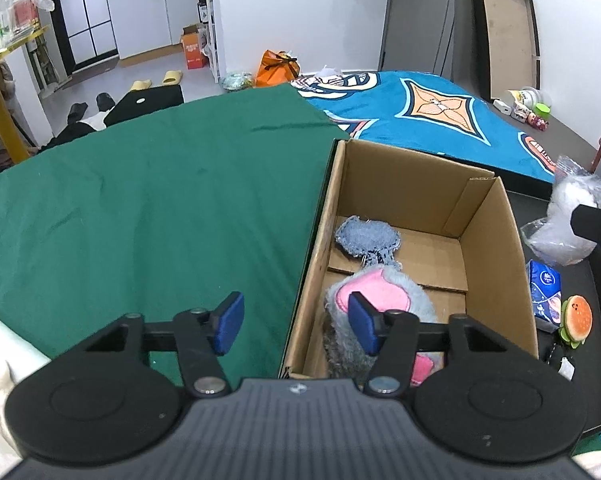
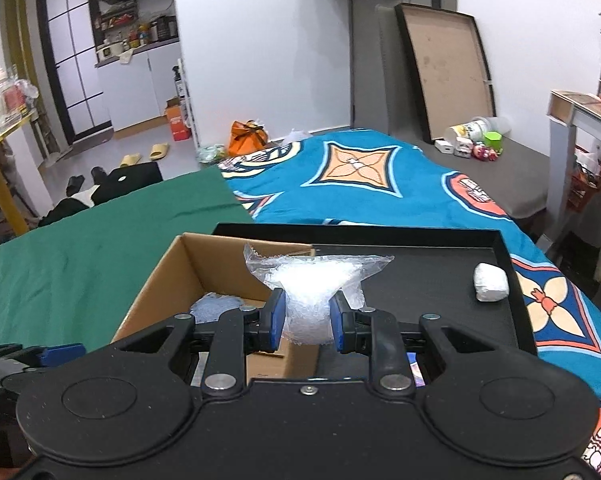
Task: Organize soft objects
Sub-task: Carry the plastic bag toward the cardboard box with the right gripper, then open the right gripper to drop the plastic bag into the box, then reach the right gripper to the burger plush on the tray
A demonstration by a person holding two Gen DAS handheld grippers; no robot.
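A cardboard box (image 1: 484, 216) stands on the bed, holding a blue knitted piece (image 1: 366, 236) and a grey-and-pink fluffy toy (image 1: 376, 300). My left gripper (image 1: 296, 322) is open and empty, straddling the box's left wall. My right gripper (image 2: 305, 320) is shut on a clear plastic bag of white stuffing (image 2: 310, 292), held over the box's right wall (image 2: 296, 350). The same bag shows at the right edge of the left wrist view (image 1: 568, 220). A white wad (image 2: 490, 282) lies on the black tray (image 2: 420, 236).
A blue tissue pack (image 1: 544, 292) and a burger plush (image 1: 577, 318) lie on the tray right of the box. A green cloth (image 1: 148, 200) covers the bed's left part, a blue patterned blanket (image 2: 380, 192) the rest. Small toys (image 2: 472, 146) stand far right.
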